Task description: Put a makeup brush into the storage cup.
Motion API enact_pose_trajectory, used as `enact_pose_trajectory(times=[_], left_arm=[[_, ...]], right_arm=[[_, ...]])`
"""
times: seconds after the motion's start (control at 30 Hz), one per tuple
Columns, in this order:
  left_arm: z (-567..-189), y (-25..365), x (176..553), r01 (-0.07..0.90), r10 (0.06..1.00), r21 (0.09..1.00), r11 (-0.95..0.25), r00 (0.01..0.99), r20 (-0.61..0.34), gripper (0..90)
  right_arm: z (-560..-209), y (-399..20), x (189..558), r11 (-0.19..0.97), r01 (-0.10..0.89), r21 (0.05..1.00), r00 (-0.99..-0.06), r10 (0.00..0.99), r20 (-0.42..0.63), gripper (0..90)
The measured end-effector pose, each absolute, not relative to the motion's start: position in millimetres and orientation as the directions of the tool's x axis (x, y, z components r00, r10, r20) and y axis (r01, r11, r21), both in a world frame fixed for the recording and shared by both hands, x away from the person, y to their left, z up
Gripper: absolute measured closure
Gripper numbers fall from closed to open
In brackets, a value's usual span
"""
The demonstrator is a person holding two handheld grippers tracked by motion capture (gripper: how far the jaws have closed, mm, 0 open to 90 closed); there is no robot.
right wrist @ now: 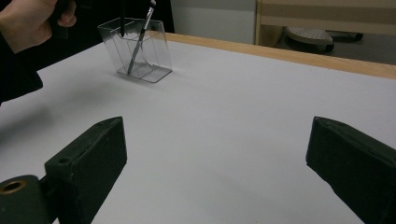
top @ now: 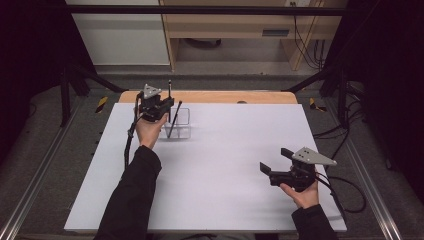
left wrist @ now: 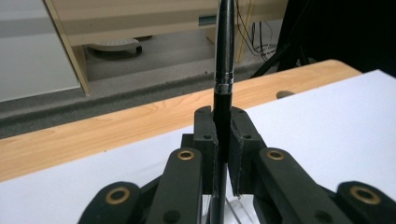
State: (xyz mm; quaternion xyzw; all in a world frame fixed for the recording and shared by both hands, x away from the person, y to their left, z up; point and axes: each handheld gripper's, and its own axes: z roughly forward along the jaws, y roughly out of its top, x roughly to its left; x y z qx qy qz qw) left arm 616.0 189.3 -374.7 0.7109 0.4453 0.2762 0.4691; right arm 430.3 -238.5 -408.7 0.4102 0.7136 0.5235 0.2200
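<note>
1. Your left gripper (left wrist: pixel 223 140) has its fingers (left wrist: pixel 206 135) clamped tight on a black pen (left wrist: pixel 224 60), which stands upright between them in the left gripper view. Your right gripper (top: pixel 275 162) has its jaws spread wide with nothing between them, low at the right of the high view.

2. You hold the pen in the upper left of the high view, over the clear plastic holder (top: pixel 181 122). In the right gripper view its lower end hangs inside the holder's mouth at the upper left of the frame; whether the tip touches the bottom you cannot tell.

3. Done so far, judging by the pictures: a second pen (top: pixel 174 119) already leans slantwise in the holder, and the one you hold is lined up and partly inside.

4. Left to do, as it looks: lower the held pen fully, let go, and lift your left gripper clear. No other loose pens lie on the sheet, so this seems to be near the end.

5. You work on a white sheet (top: pixel 220 165) laid over a wooden table (top: pixel 210 96), whose bare edge runs along the far side. Beyond it is grey floor, a pale wooden desk (top: pixel 230 25) at the top of the frame with cables hanging at the upper right, and dark frame struts to either side.
</note>
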Motion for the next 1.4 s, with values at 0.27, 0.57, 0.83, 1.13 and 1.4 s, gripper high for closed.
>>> enact_pose_trajectory(times=[0.27, 0.57, 0.83, 1.13, 1.4], left_arm=[[-383, 190, 612, 0.372, 0.890, 0.912, -0.175, 0.455, -0.015, 83.4], [-399, 193, 608, 0.390, 0.890, 0.901, -0.192, 0.455, -0.007, 83.4], [-404, 195, 605, 0.400, 0.890, 0.895, -0.197, 0.456, -0.008, 83.4], [-402, 195, 596, 0.391, 0.878, 0.894, -0.218, 0.478, 0.005, 77.8], [-388, 201, 584, 0.363, 0.884, 0.913, -0.188, 0.468, -0.004, 56.9]], right_arm=[[-409, -237, 431, 0.115, 0.357, 0.927, -0.566, 0.816, 0.117, 5.5], [-409, -237, 430, 0.116, 0.355, 0.928, -0.567, 0.816, 0.116, 5.6], [-408, -237, 430, 0.110, 0.352, 0.930, -0.569, 0.814, 0.119, 5.6], [-408, -236, 430, 0.113, 0.351, 0.930, -0.570, 0.813, 0.117, 5.6], [-407, -236, 429, 0.112, 0.350, 0.930, -0.570, 0.813, 0.117, 5.6]])
